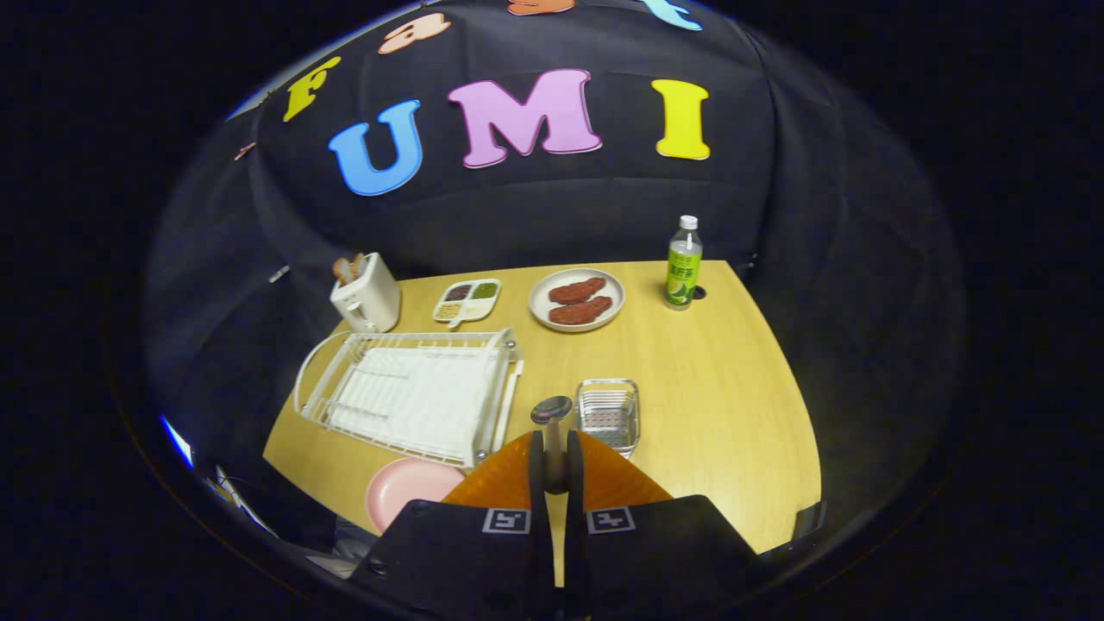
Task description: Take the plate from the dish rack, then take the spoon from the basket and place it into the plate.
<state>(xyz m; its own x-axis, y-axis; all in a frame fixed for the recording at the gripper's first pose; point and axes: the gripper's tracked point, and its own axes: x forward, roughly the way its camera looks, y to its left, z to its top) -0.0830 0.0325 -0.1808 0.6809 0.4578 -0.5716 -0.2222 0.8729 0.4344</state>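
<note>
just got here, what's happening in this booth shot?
A handheld gripper has its fingers shut on a metal spoon, bowl end sticking out ahead, held above the wooden table. The wire basket sits just beside it. The pink plate is already out of the white dish rack, near the table's front edge. Spoon isn't in the plate yet.

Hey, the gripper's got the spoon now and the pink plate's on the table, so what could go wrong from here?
1. The gripper pinches only the spoon handle, with the bowl sticking out ahead; it may twist or slip on the way.
2. The pink plate sits near the table edge, partly behind the fingers, so the drop could miss or nudge it off.
3. Swinging over might clip the dish rack corner.
</note>
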